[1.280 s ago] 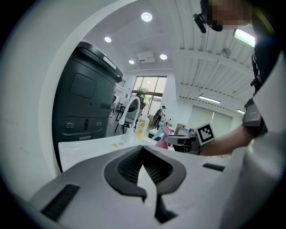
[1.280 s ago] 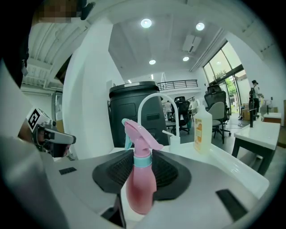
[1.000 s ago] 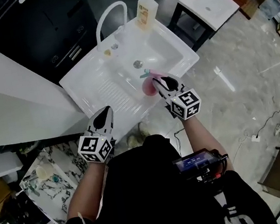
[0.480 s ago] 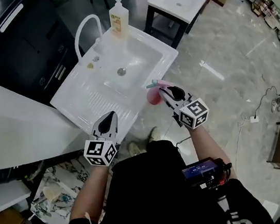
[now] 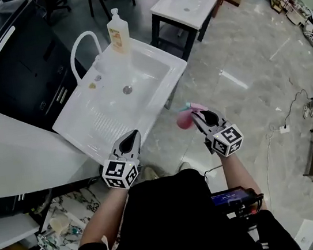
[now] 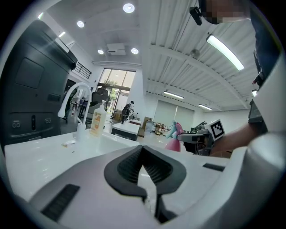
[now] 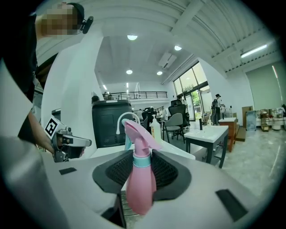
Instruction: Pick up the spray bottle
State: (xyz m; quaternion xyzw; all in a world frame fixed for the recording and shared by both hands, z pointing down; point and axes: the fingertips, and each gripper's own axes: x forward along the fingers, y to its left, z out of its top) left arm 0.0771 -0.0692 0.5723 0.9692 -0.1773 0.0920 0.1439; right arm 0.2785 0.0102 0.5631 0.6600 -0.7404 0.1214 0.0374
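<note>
**A:** Pale stone floor (image 5: 243,79) fills the middle and right of the head view, and the white sink (image 5: 93,110) sits at upper left. So where is the spray bottle (image 5: 186,118)?

**B:** Clear of the sink, in the air over the floor near the middle of the frame. It is at the tip of the right gripper (image 5: 205,121), just up and left of the marker cube.

**A:** Held, or only close?

**B:** Held. In the right gripper view the ribbed fingers (image 7: 167,172) are clamped on it from both sides, just below the teal collar.

**A:** And its long axis?

**B:** It runs upright across the fingers. The spray head rises above them and the pink body hangs below. In the head view the teal part points left, towards the sink.

**A:** What about the other hand?

**B:** The left gripper (image 5: 131,140) is at lower left, over the near edge of the sink and well apart from the bottle. Its fingers are together at the tips with nothing between them. The bottle lies to its right, at about the same height in its own view.

**A:** So the lift looks done?

**B:** I judge so. What follows turns on keeping the bottle upright in that side-on grip.
</note>
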